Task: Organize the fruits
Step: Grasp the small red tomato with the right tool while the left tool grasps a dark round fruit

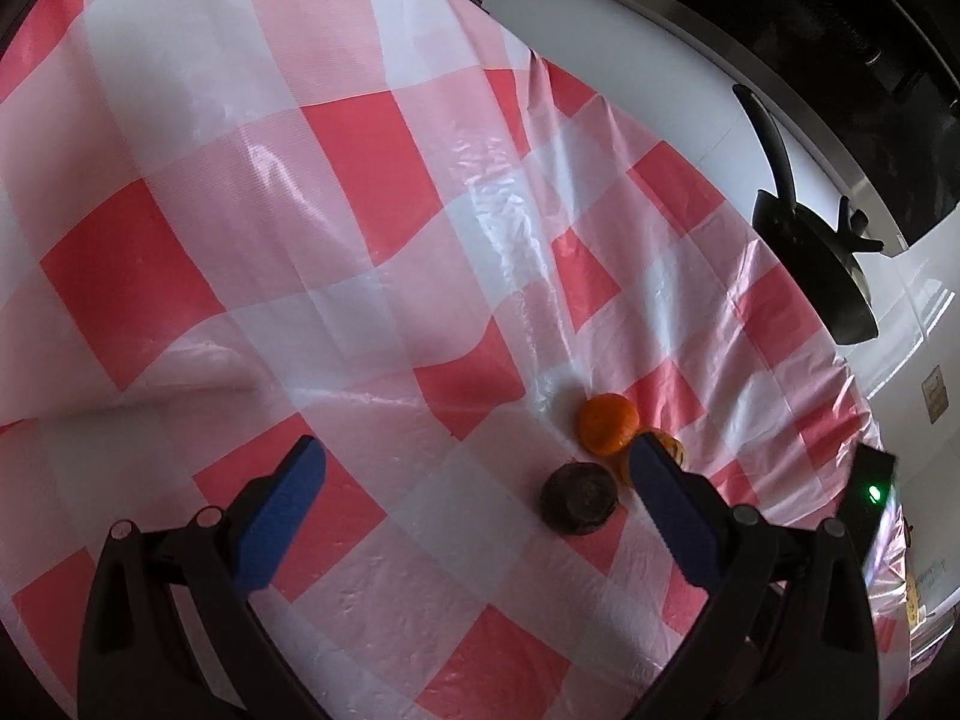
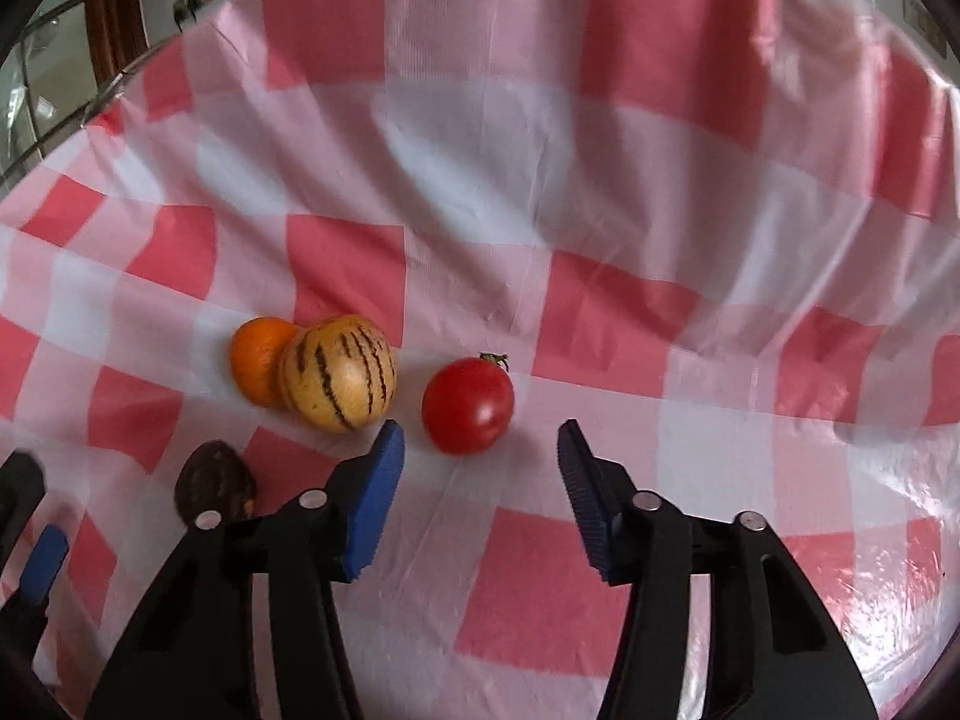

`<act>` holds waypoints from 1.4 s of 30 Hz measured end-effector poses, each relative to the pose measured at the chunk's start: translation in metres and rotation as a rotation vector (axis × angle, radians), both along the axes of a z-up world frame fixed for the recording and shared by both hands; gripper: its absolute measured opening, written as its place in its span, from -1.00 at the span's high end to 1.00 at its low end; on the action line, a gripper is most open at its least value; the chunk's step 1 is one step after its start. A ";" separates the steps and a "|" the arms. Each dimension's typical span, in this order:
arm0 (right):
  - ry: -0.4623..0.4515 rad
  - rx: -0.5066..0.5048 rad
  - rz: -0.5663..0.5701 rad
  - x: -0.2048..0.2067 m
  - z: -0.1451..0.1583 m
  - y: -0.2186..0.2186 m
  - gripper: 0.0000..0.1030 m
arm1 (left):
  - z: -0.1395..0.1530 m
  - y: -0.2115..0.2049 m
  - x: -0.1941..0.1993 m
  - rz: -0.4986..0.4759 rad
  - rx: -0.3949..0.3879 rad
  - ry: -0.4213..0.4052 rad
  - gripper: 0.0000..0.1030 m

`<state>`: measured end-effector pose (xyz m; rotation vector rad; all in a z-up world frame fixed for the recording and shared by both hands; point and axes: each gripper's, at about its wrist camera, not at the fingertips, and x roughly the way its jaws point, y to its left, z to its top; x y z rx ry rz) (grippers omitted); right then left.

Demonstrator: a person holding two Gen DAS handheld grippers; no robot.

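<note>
on the checked worktop [image 2: 600,138], lower left of the right view, sit a striped melon [image 2: 337,379], an orange [image 2: 255,367] touching it, then a tomato [image 2: 468,405]. our right gripper [image 2: 480,450] has its jaws spread, empty, just short of the tomato; we judge it smooth and soft, best pinched gently across its middle. left gripper [image 1: 474,468] jaws spread, empty.

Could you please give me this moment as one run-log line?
right gripper: open, empty, just short of tomato | left gripper: open, empty | orange touching striped fruit | dark fruit apart
</note>
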<state>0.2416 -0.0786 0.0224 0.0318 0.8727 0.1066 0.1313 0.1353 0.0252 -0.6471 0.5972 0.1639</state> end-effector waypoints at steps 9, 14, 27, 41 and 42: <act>0.023 0.015 0.002 0.013 -0.004 0.000 0.38 | 0.000 -0.007 0.003 -0.036 0.021 0.007 -0.96; -0.081 0.179 -0.059 -0.042 0.012 -0.039 0.37 | -0.002 -0.013 0.006 -0.073 0.027 0.014 -0.96; -0.174 0.444 -0.194 -0.071 0.006 -0.102 0.37 | 0.000 -0.052 0.021 -0.240 0.129 0.071 -0.96; -0.164 0.494 -0.206 -0.071 0.005 -0.109 0.37 | -0.014 -0.088 0.084 -0.326 0.419 0.284 -0.35; -0.163 0.493 -0.206 -0.071 0.005 -0.109 0.37 | -0.014 -0.089 0.084 -0.325 0.444 0.283 -0.20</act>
